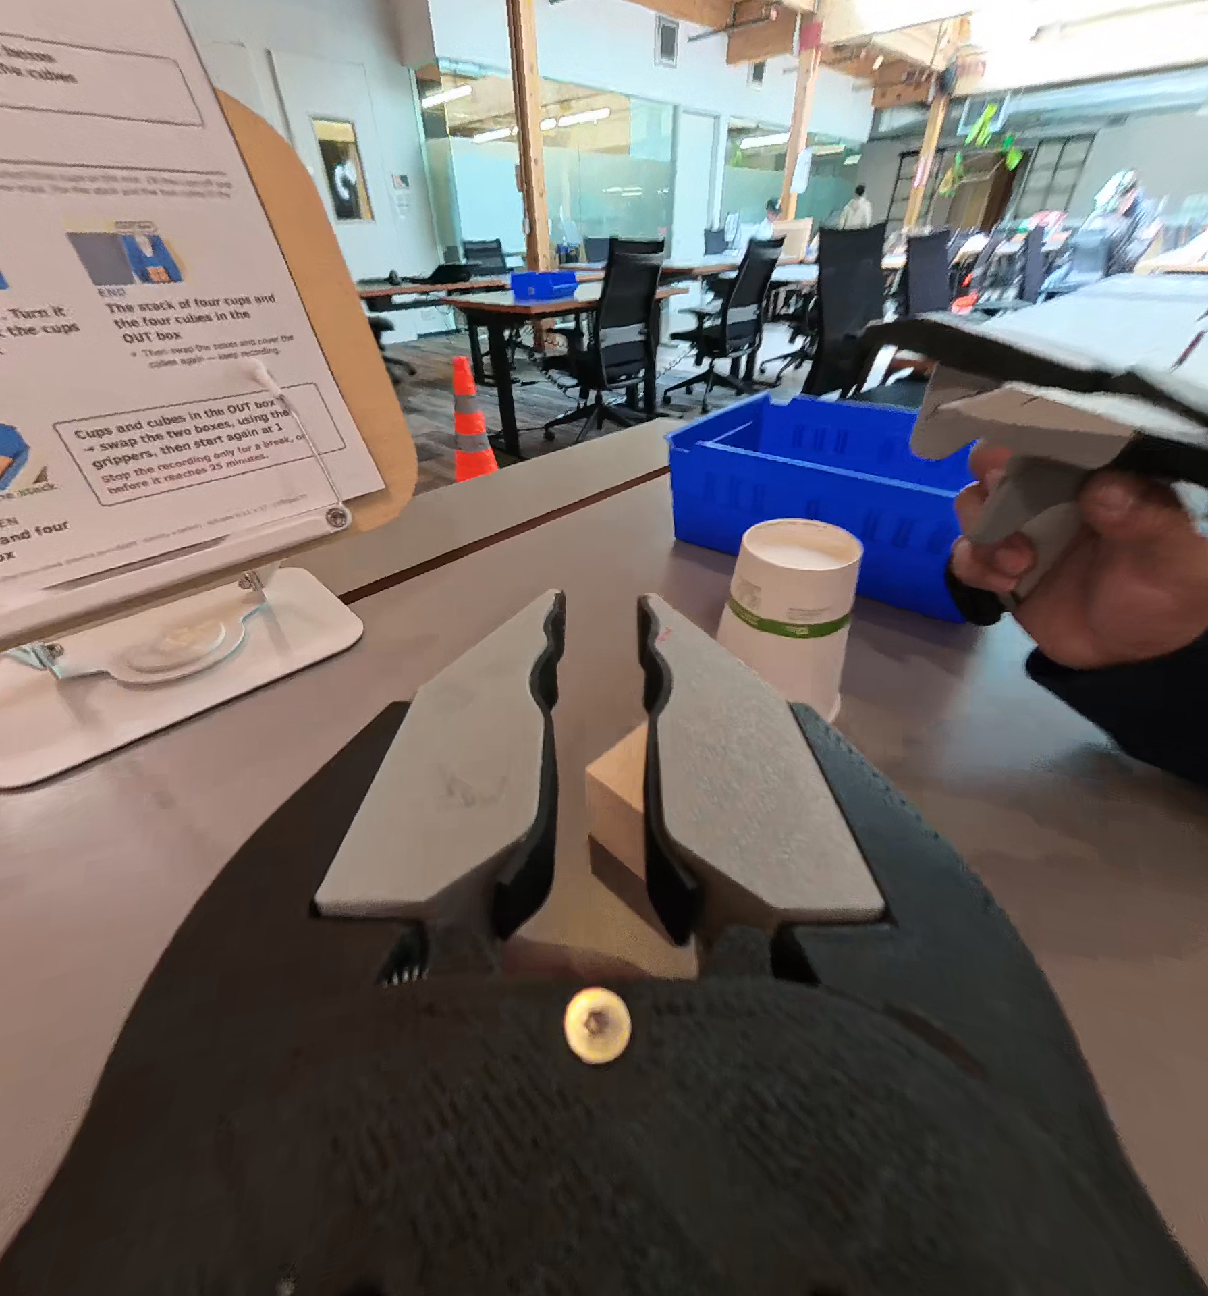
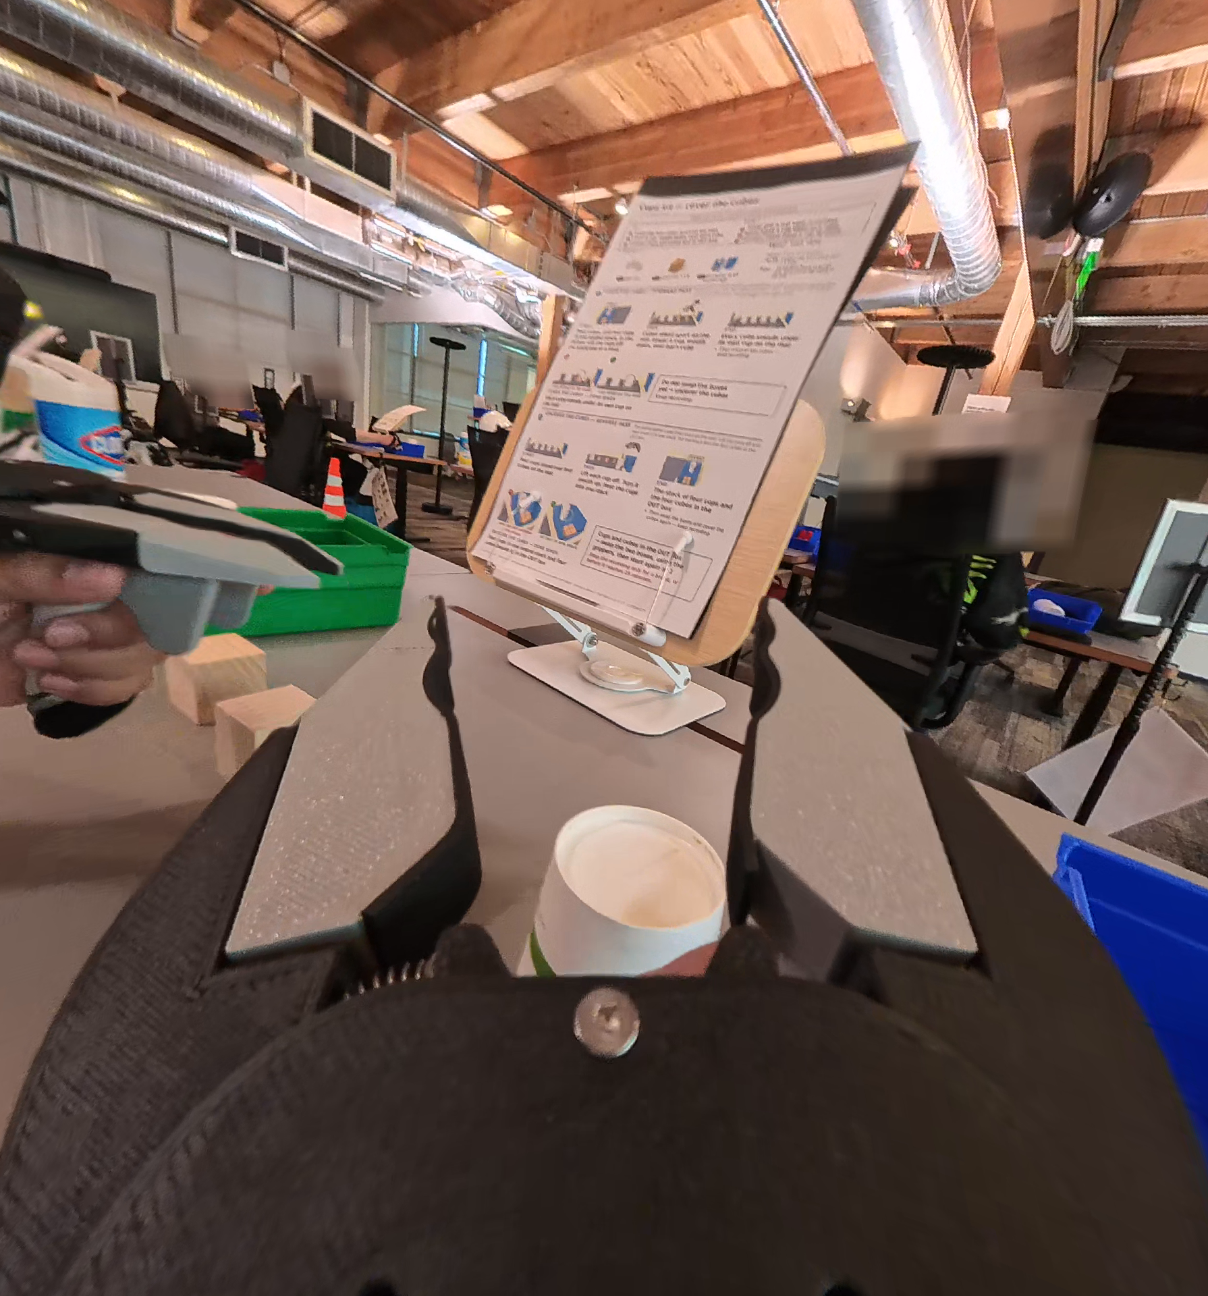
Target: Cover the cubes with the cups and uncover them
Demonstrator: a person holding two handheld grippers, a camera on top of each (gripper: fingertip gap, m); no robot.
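Observation:
In the left wrist view my left gripper (image 1: 601,603) hovers over the grey table (image 1: 447,631) with its jaws a little apart and nothing between them. A wooden cube (image 1: 619,799) lies on the table below the gap. A white paper cup with a green band (image 1: 790,610) stands upside down just to the right. My right gripper (image 2: 601,610) is wide open above that cup (image 2: 633,891), whose base shows between the fingers near their roots. The pads do not press on the cup. Two more wooden cubes (image 2: 215,673) (image 2: 257,722) lie to the left, under the left gripper (image 2: 293,554).
A blue bin (image 1: 797,484) stands behind the cup. A green bin (image 2: 335,589) sits at the back left. An instruction sheet on a wooden stand (image 2: 664,435) with a white base (image 1: 166,666) stands at the table's far side. A hand holds the right gripper (image 1: 1008,393).

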